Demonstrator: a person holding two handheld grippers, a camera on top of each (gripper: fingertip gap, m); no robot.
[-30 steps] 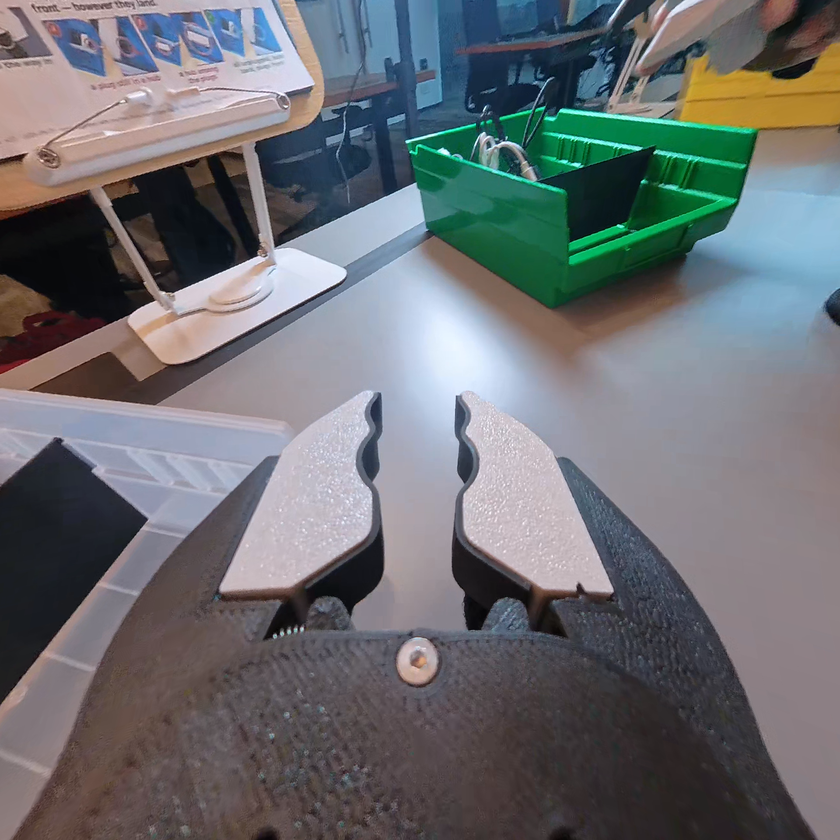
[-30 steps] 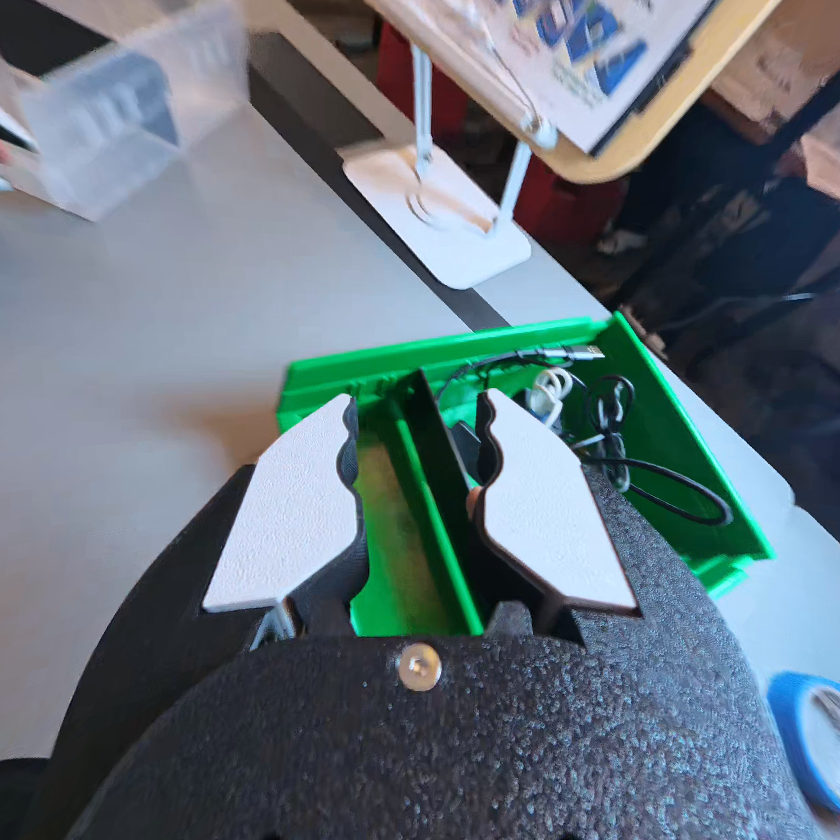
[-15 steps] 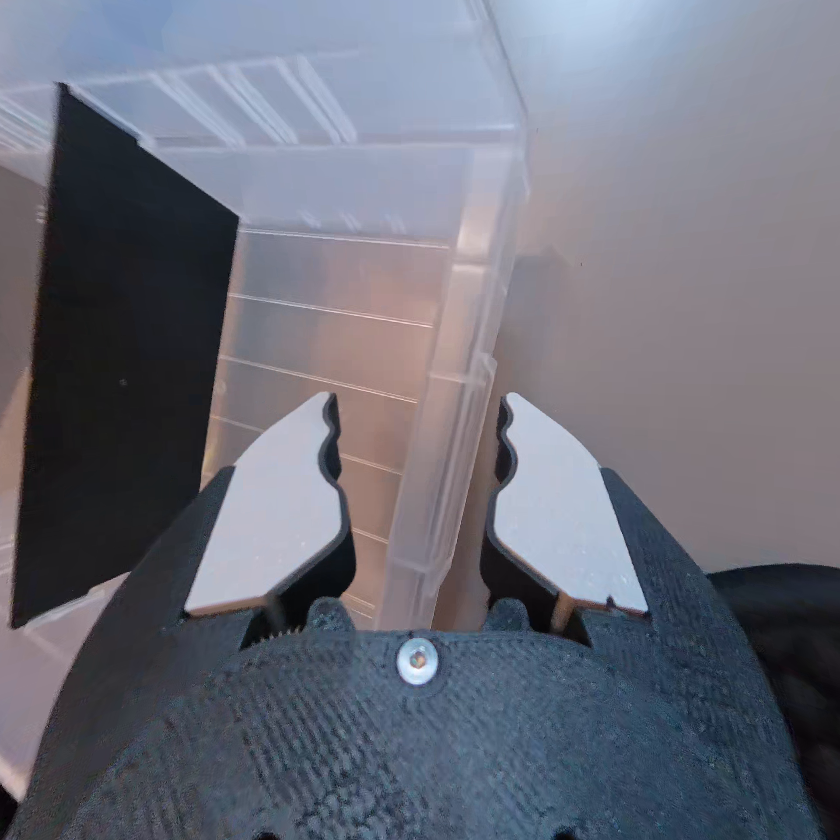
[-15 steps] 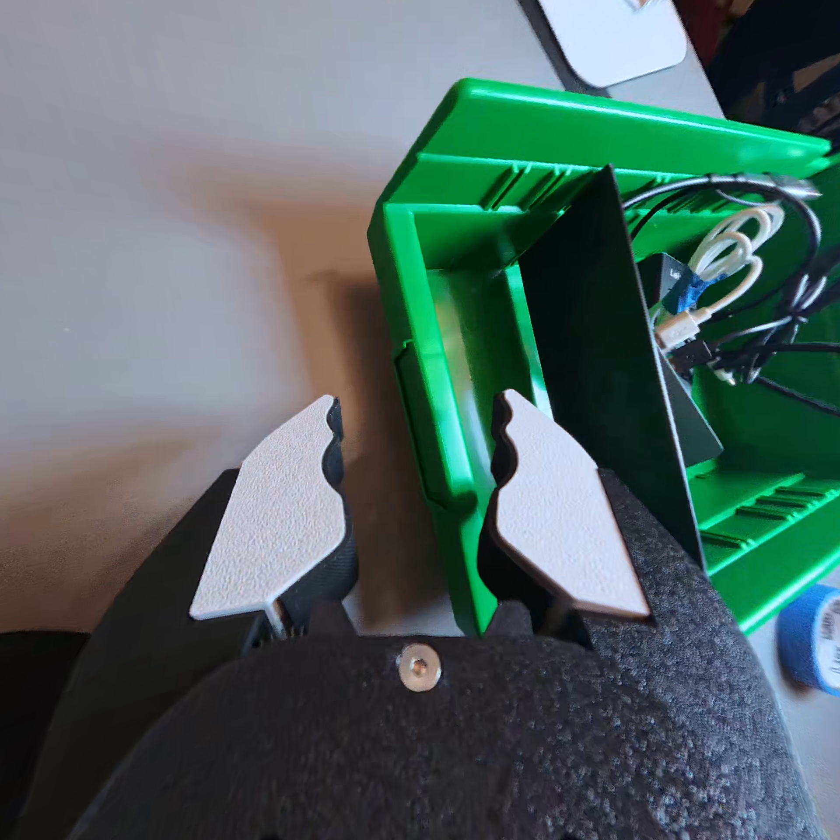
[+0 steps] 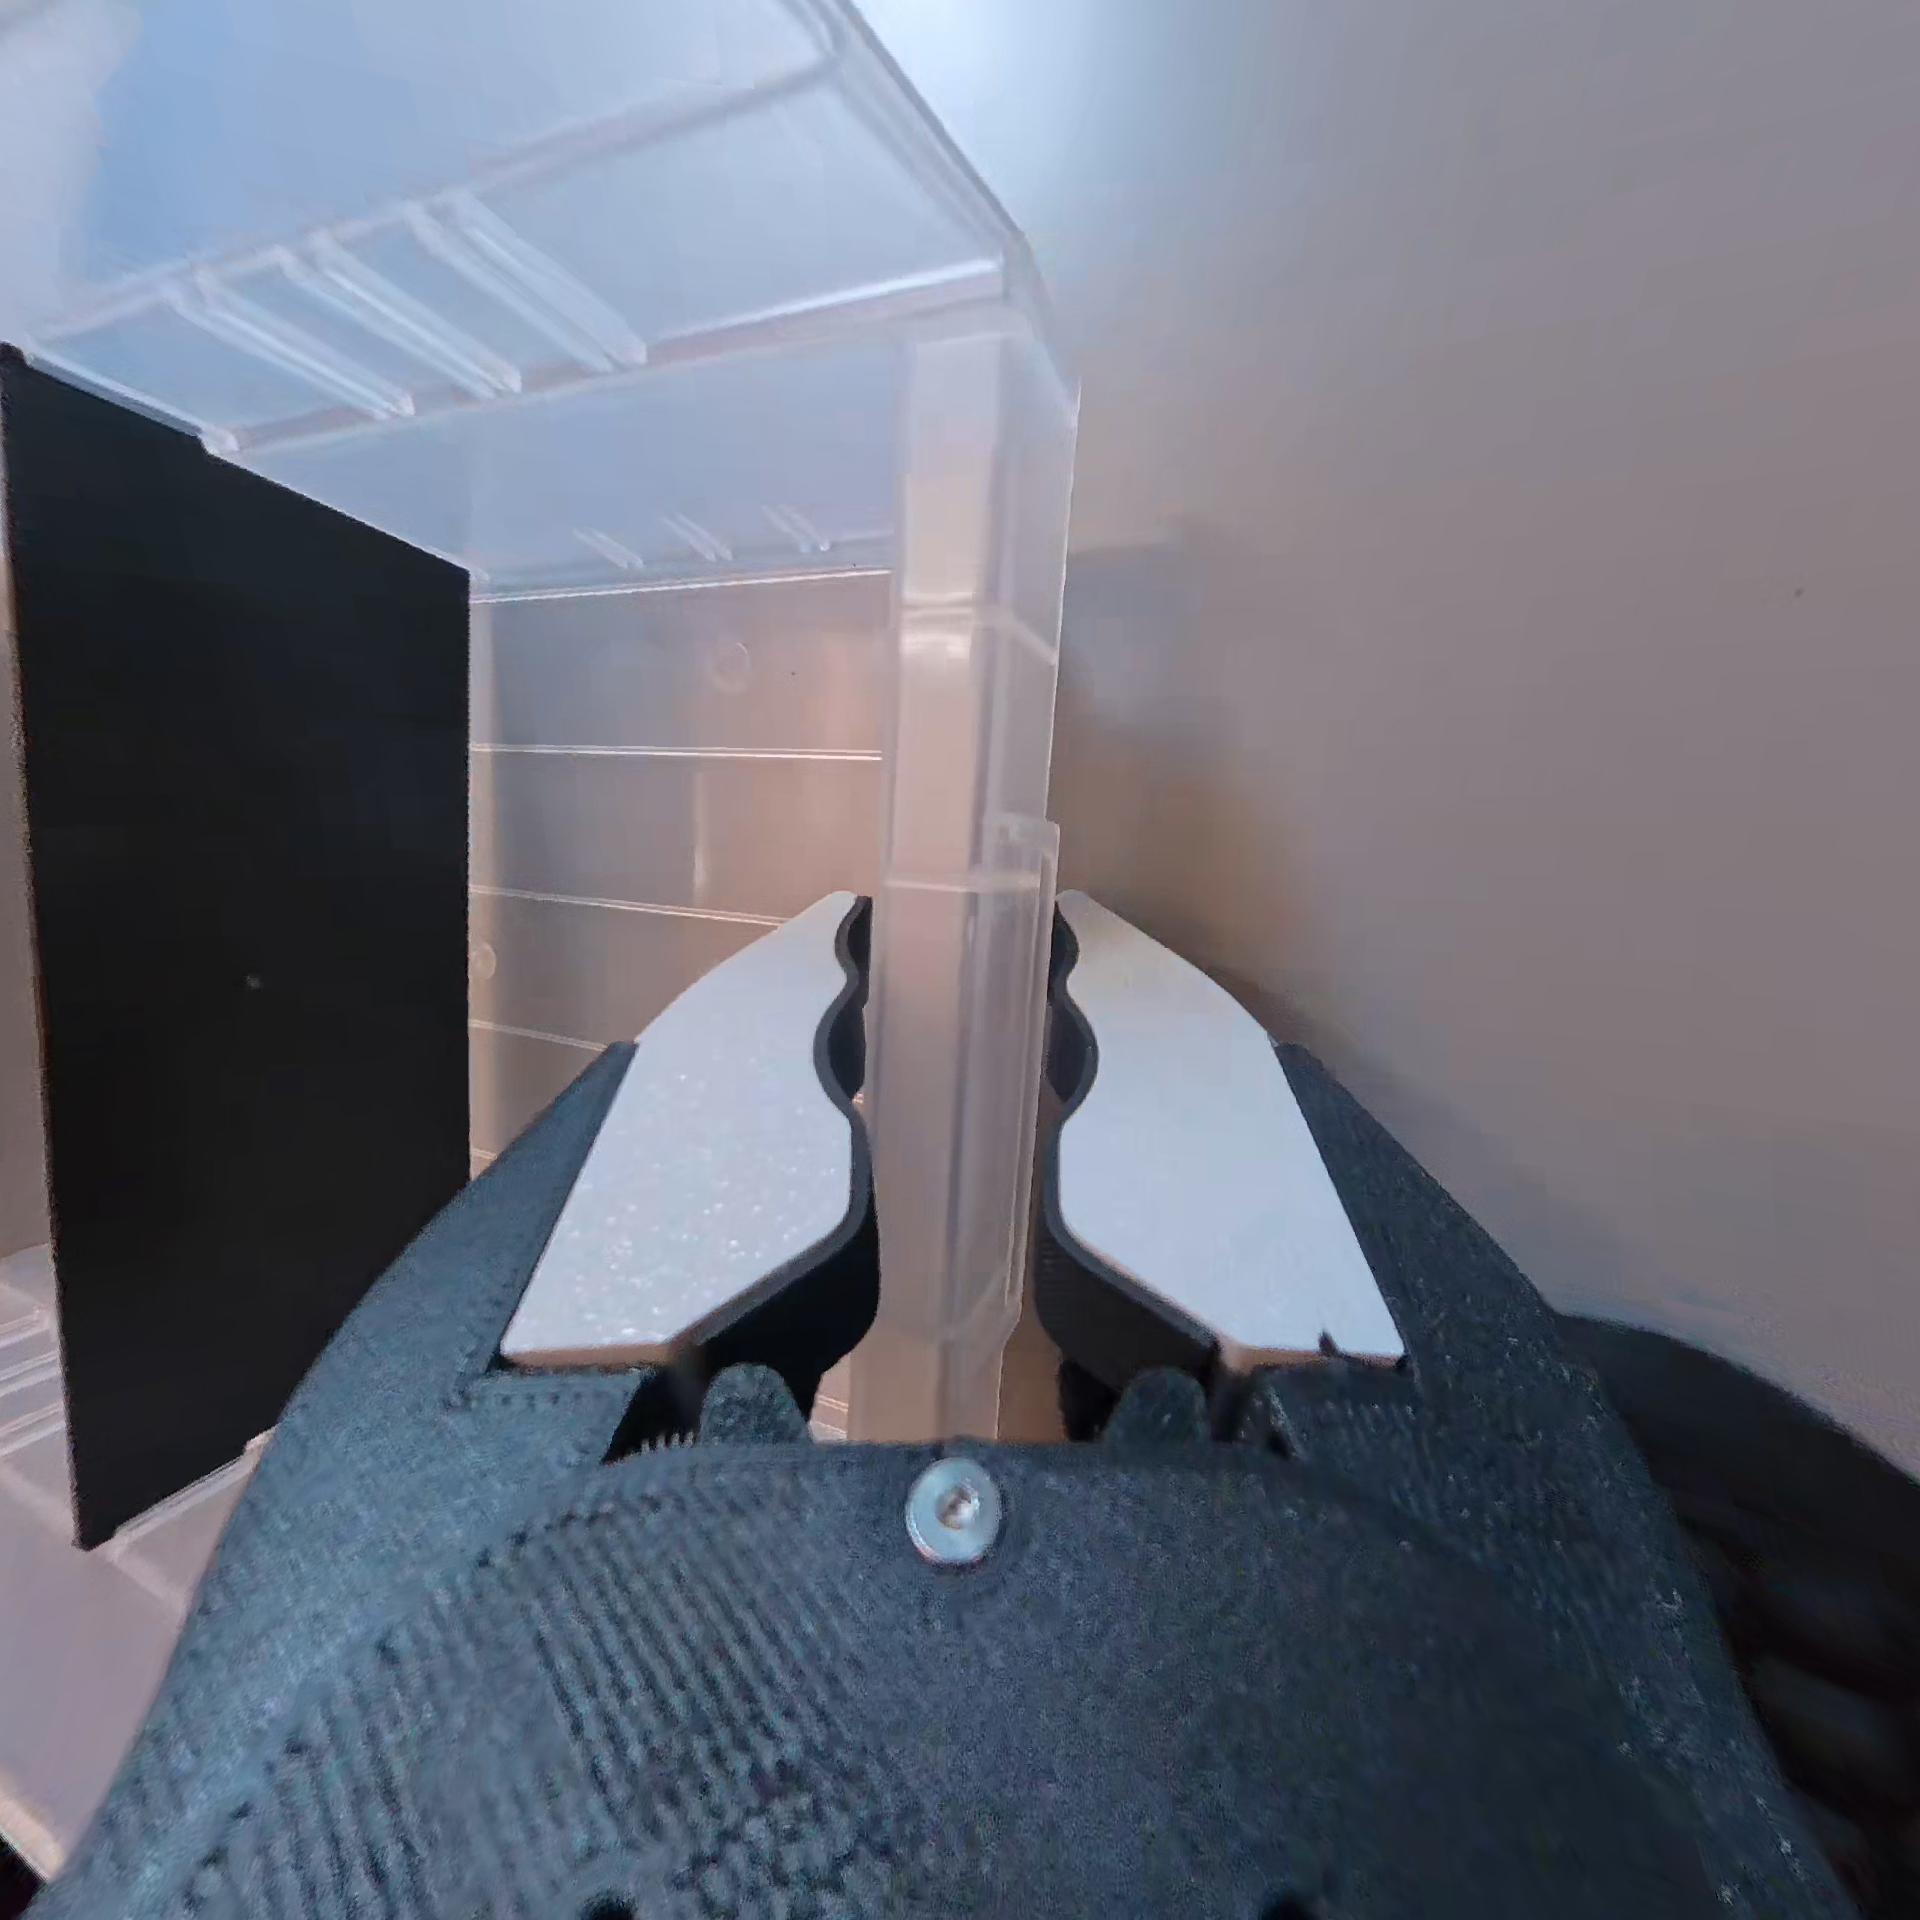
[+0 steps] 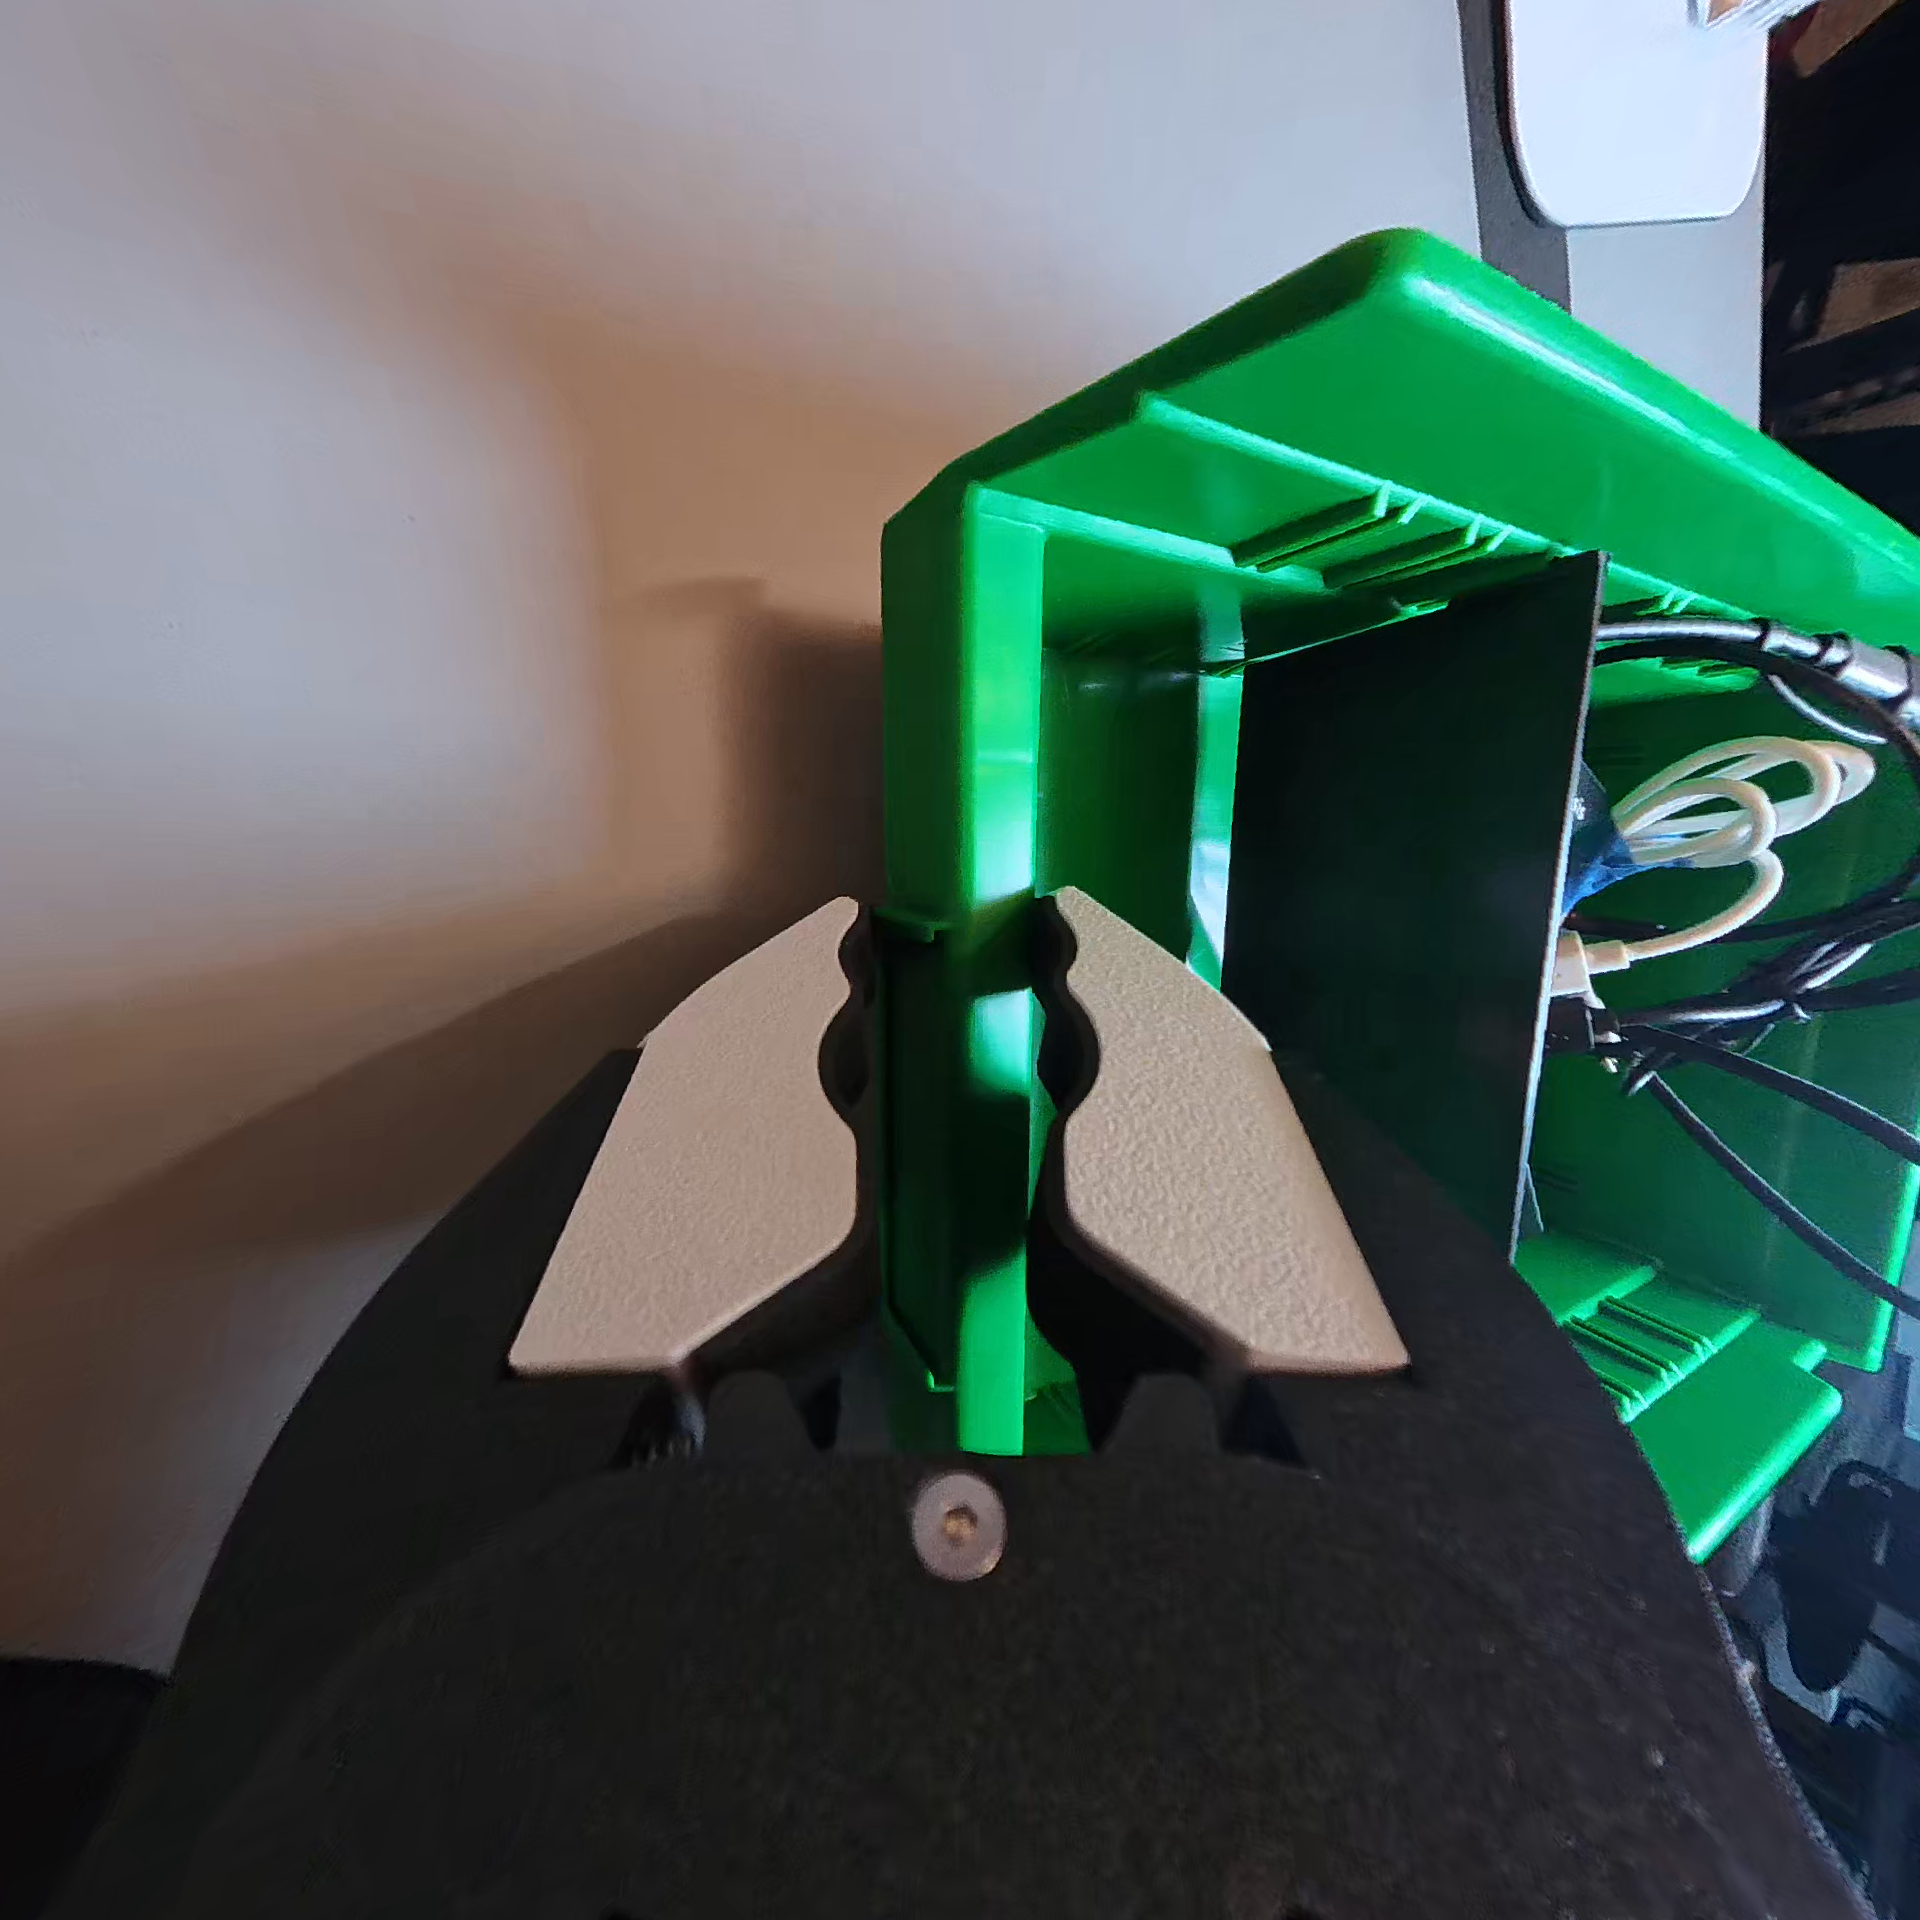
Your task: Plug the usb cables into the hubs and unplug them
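My left gripper (image 5: 956, 920) is shut on the side wall of a clear plastic bin (image 5: 971, 727), with both pads pressed against it. A black divider (image 5: 239, 883) stands inside that bin on the left. My right gripper (image 6: 954, 920) is shut on the side wall of a green bin (image 6: 961, 727), one pad outside and one inside. A black divider (image 6: 1392, 914) splits the green bin. Behind it lie white cables (image 6: 1725, 821) and black cables (image 6: 1766, 1060) in a tangle. No hub shows plainly.
Both bins stand on a grey table (image 5: 1507, 520), which also shows in the right wrist view (image 6: 364, 364). The white base of a stand (image 6: 1631, 125) lies at the table's far edge, beyond the green bin. One gripper's finger ends stand about 35 cm off the other's.
Both grippers dropped down onto the bins' walls. The left one straddled the clear bin's wall and closed on it. The right one left the green bin's inside, straddled its wall and closed on it.
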